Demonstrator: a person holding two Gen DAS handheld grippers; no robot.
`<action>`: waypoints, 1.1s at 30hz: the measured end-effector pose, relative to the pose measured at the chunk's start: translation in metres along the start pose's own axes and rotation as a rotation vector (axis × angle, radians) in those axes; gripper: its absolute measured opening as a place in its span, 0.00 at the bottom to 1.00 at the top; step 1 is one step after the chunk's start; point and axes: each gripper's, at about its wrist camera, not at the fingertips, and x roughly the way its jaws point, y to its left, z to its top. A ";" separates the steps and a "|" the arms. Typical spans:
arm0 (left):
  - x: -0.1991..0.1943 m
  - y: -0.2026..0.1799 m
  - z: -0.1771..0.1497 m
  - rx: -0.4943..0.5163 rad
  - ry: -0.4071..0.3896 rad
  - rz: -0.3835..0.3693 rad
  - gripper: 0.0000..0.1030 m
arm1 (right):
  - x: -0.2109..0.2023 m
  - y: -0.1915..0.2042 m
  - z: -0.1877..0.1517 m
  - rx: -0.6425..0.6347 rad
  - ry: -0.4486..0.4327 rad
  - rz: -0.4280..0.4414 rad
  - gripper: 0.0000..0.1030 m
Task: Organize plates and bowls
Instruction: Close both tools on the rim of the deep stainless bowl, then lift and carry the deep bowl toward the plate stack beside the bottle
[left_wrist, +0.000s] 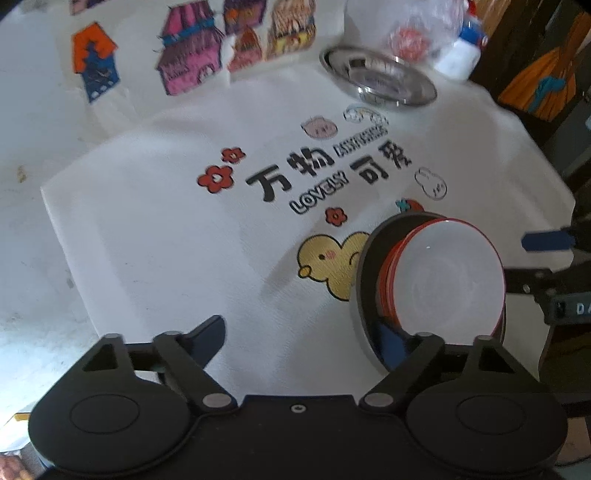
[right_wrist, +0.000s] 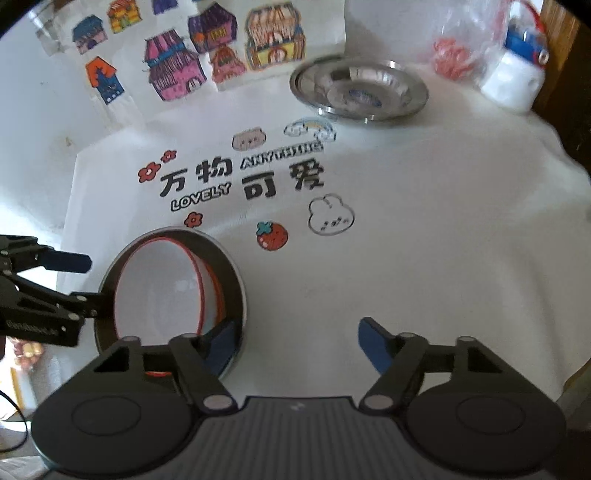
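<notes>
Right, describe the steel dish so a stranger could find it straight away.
Start from the white printed cloth covering the table and follow it to the far edge, past the black lettering. The steel dish sits there, beside a clear plastic bag. It is the only shiny metal piece, standing alone and empty.

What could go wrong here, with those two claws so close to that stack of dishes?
1. Both the left gripper and right gripper straddle the rim of the black dish, jaws open. Uneven closing could tip the red-rimmed white bowls nested inside.
2. The stack stands on a loose printed cloth; a dragged finger might bunch it.
3. The steel plate lies far off, beside a plastic bag, awkward to reach.
</notes>
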 end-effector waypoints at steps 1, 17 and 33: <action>0.001 -0.002 0.002 0.003 0.014 0.001 0.78 | 0.002 0.000 0.002 0.006 0.018 0.005 0.69; 0.008 -0.011 0.019 -0.025 0.132 -0.087 0.31 | 0.013 0.006 0.007 0.122 0.128 0.107 0.23; 0.010 -0.020 0.022 -0.033 0.142 -0.096 0.11 | 0.020 0.005 0.003 0.255 0.153 0.134 0.10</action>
